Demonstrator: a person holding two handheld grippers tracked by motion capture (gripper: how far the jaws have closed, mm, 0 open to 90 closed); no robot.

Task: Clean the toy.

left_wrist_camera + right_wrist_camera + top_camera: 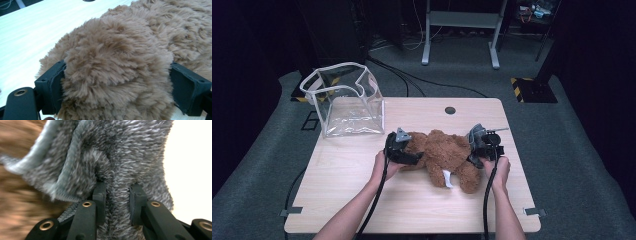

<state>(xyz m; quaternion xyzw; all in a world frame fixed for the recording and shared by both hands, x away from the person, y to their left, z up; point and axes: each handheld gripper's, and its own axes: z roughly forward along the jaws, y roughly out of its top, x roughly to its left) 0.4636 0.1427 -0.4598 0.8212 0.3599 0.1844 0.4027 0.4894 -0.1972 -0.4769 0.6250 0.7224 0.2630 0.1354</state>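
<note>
Item: brown plush bear (443, 155), lying mid-table right of clear plastic bag (346, 100); left gripper (117, 82) clamped wide on a furry limb, right gripper (117, 202) pinching grey fabric (120, 157) narrowly; step: securing hold; next, likely lift leftward to bag.

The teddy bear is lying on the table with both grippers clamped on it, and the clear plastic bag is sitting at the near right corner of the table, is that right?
Not quite. The clear plastic bag sits at the far left corner of the table, as the high view shows. The rest holds: the teddy bear lies on the table, with the left gripper and right gripper clamped on it.
</note>
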